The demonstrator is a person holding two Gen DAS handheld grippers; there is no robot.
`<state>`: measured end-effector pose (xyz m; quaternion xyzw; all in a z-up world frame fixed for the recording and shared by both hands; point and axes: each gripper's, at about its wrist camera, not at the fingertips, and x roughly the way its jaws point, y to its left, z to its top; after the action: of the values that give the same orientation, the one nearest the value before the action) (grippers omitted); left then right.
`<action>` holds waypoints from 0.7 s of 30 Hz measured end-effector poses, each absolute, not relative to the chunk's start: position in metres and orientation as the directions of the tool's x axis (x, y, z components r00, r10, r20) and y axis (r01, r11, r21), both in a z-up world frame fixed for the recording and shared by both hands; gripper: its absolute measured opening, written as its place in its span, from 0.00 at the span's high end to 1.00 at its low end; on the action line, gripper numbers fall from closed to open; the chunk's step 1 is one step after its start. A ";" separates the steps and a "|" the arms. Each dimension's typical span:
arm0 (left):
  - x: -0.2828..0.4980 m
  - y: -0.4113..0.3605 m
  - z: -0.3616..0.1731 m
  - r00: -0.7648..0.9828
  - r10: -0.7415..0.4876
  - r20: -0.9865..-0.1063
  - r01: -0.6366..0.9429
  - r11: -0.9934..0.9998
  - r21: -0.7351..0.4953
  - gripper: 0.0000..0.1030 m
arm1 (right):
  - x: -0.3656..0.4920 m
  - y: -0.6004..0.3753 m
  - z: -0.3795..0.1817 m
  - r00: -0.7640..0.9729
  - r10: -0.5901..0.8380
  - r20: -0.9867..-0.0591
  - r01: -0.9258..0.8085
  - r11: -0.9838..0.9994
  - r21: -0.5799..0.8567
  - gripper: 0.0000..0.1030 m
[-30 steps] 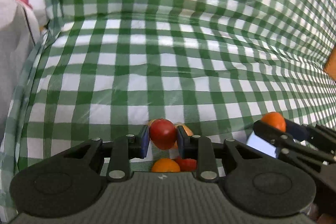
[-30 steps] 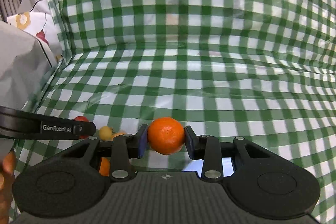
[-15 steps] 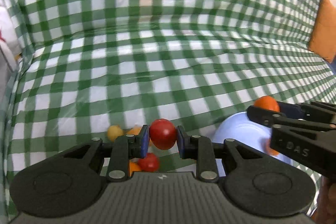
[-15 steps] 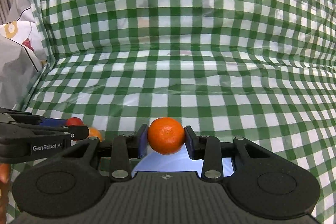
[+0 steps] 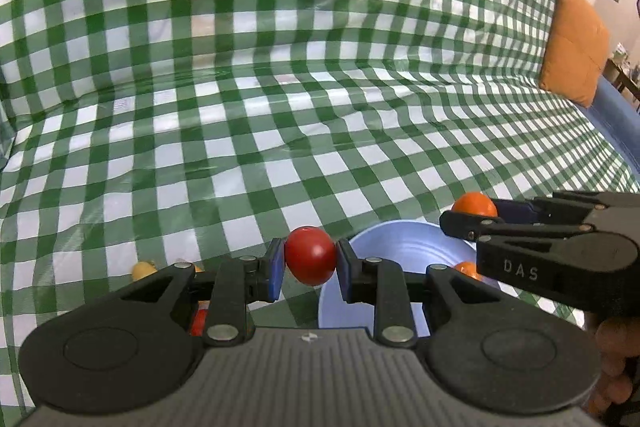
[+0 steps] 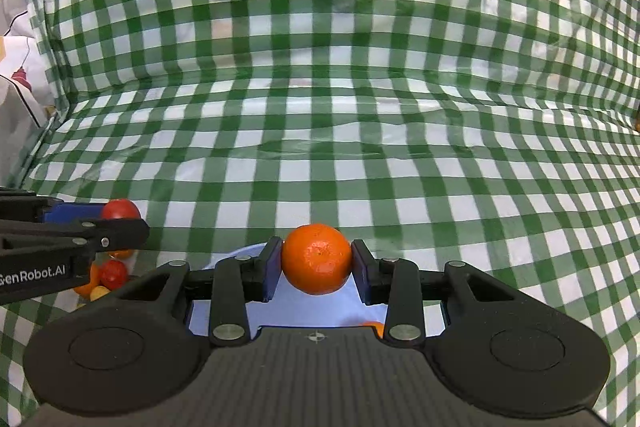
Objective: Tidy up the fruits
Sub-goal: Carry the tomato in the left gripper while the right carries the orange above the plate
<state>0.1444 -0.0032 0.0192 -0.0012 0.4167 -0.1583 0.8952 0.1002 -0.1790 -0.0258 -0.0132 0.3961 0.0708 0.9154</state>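
Glossy checked plastic cloth; smooth shiny tomato; dimpled tangerine.

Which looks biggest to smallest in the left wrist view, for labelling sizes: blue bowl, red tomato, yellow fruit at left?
1. blue bowl, though partly hidden.
2. red tomato, held in the left tongs; nearness enlarges it.
3. yellow fruit, partly hidden, so unsure.

Red tomato – held aloft; orange mandarin – held above blue bowl.

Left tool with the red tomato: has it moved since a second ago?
Yes. The left tool, shut on the red tomato, has shifted rightward from the loose fruit pile to the blue bowl.
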 end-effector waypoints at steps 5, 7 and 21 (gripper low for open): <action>0.147 -0.007 0.015 0.598 -0.286 -0.749 0.286 0.949 -0.133 0.71 | 0.099 -0.182 -0.028 0.672 0.113 -0.732 -0.134 0.991 0.030 0.63; 0.148 -0.009 0.013 0.595 -0.287 -0.750 0.288 0.948 -0.133 0.71 | 0.098 -0.183 -0.028 0.672 0.112 -0.732 -0.133 0.991 0.029 0.63; 0.149 -0.009 0.012 0.590 -0.300 -0.750 0.304 0.943 -0.138 0.71 | 0.092 -0.188 -0.027 0.671 0.111 -0.733 -0.130 0.991 0.031 0.63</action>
<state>0.1494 -0.0095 0.0124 0.0024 0.4200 -0.1692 0.8916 0.0921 -0.1881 -0.0274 -0.0120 0.4004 0.0658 0.9139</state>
